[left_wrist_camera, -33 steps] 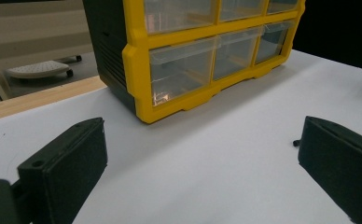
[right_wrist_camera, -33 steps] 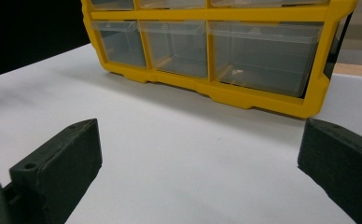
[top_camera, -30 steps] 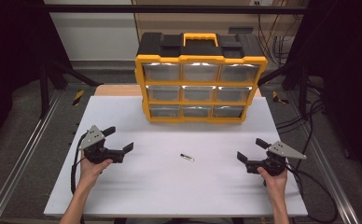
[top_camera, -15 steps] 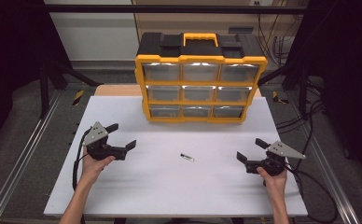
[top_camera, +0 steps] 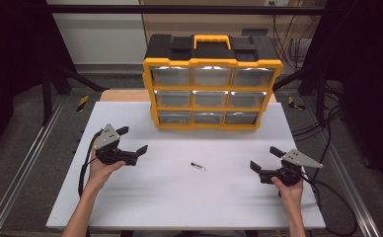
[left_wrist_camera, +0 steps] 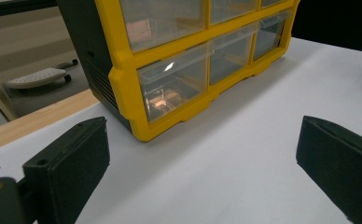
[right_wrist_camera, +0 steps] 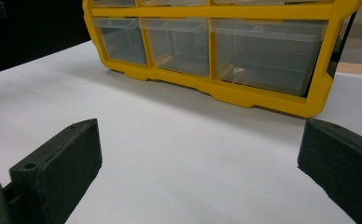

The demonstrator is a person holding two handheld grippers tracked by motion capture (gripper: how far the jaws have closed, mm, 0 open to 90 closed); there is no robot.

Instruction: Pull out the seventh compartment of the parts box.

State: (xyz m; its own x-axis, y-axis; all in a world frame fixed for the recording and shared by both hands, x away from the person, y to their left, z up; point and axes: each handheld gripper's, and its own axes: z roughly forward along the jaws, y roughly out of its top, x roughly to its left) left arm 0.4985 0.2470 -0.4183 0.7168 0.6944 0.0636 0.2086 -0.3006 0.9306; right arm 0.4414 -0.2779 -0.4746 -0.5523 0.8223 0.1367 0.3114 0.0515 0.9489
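white counter (top_camera: pixel 179 197) carries a small dark part (top_camera: pixel 197 166) at centre frame, long axis running left-right, between 2 empty wide-open tools, slightly nearer the right tool (top_camera: pixel 264 162) than the left tool (top_camera: pixel 133 140).

The drawer cabinet (top_camera: pixel 212 84) stands on the table (top_camera: pixel 179 197) at its far edge, midway across, with its drawers facing the person. A small screw-like piece (top_camera: pixel 197 166) lies on the table well in front of the cabinet, roughly in line with its middle. The left gripper (top_camera: pixel 132 143) sits in front of the cabinet's left corner, nearer to it; the right gripper (top_camera: pixel 264 159) sits farther in front of its right corner.
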